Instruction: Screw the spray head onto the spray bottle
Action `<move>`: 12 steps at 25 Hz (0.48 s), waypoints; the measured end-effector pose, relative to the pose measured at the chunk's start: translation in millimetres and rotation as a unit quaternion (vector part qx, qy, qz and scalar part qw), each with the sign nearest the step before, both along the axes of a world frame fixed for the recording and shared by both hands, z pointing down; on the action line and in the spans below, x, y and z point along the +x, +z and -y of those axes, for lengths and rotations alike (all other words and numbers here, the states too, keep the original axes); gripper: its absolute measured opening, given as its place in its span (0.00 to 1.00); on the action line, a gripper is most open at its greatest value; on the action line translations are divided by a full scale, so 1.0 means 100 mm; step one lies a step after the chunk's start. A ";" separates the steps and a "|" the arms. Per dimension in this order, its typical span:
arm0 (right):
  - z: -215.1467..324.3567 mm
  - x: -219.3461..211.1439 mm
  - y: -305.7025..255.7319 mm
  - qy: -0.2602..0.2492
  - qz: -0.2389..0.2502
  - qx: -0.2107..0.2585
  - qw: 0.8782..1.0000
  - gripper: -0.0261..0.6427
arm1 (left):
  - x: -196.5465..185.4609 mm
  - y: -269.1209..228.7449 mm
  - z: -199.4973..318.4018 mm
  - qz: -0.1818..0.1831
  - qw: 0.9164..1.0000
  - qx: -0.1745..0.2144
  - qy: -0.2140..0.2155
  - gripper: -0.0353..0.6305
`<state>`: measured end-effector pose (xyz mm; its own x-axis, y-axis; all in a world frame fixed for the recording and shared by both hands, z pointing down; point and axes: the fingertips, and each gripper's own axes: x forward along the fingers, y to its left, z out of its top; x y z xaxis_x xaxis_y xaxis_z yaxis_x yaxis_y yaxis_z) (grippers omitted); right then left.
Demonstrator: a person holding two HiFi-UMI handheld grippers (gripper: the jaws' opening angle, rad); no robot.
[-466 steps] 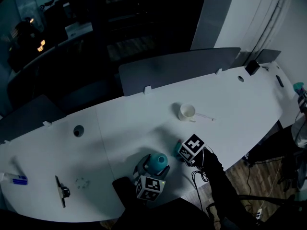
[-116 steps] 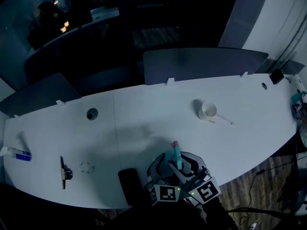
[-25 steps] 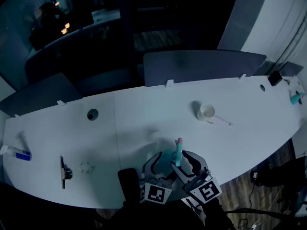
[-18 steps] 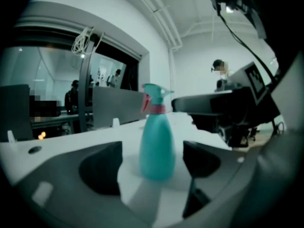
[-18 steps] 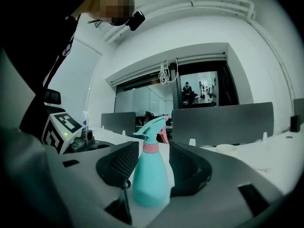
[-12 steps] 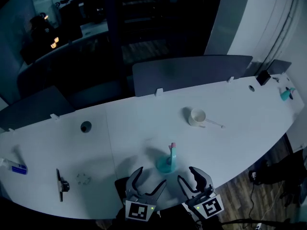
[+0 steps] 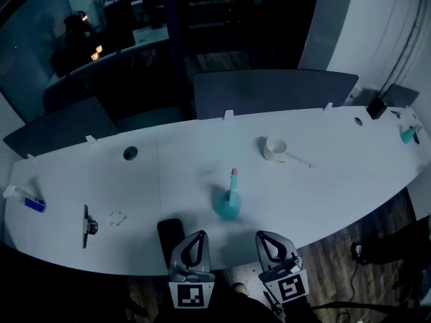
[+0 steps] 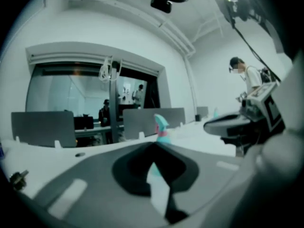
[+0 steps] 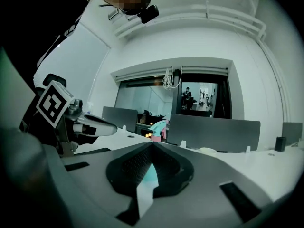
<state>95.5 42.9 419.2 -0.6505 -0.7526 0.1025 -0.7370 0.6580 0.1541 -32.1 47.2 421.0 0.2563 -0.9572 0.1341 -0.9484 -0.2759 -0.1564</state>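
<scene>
grey left gripper (image 7: 196, 234) and right gripper (image 7: 264, 235), closed and level, face spray bottle (image 7: 227, 205).

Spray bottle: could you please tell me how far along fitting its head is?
Done, apparently: the spray head sits on the spray bottle, which stands upright on the table. In hand: nothing; the left tongs and right tongs have just closed, empty, clear of the bottle. Left: nothing visible; thread tightness can't be judged.

Left hand-held gripper (image 7: 196, 235), right hand-held gripper (image 7: 264, 236) released spray bottle (image 7: 229, 199), closing
</scene>
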 end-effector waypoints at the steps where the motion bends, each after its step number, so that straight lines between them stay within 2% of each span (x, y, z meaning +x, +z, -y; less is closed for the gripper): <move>1: -0.09 0.05 -0.01 -0.004 0.003 0.000 1.000 0.05 | 0.06 0.00 -0.10 0.007 1.000 0.001 -0.014 0.06; 5: -0.49 0.17 -0.06 -0.035 0.013 0.004 0.999 0.05 | 0.30 -0.07 -0.49 0.010 0.997 0.024 -0.069 0.06; 8: -0.73 0.24 -0.11 -0.056 0.019 0.006 0.998 0.05 | 0.43 -0.19 -0.76 0.002 0.996 0.038 -0.083 0.06; 12: -0.97 0.35 -0.19 -0.072 0.024 0.012 0.997 0.05 | 0.53 -0.33 -1.11 0.025 0.994 0.048 -0.092 0.05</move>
<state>130.0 140.0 399.8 -0.7560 -0.6525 0.0515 -0.6416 0.7543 0.1390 20.7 158.2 387.5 0.0700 -0.9964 0.0477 -0.9719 -0.0789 -0.2219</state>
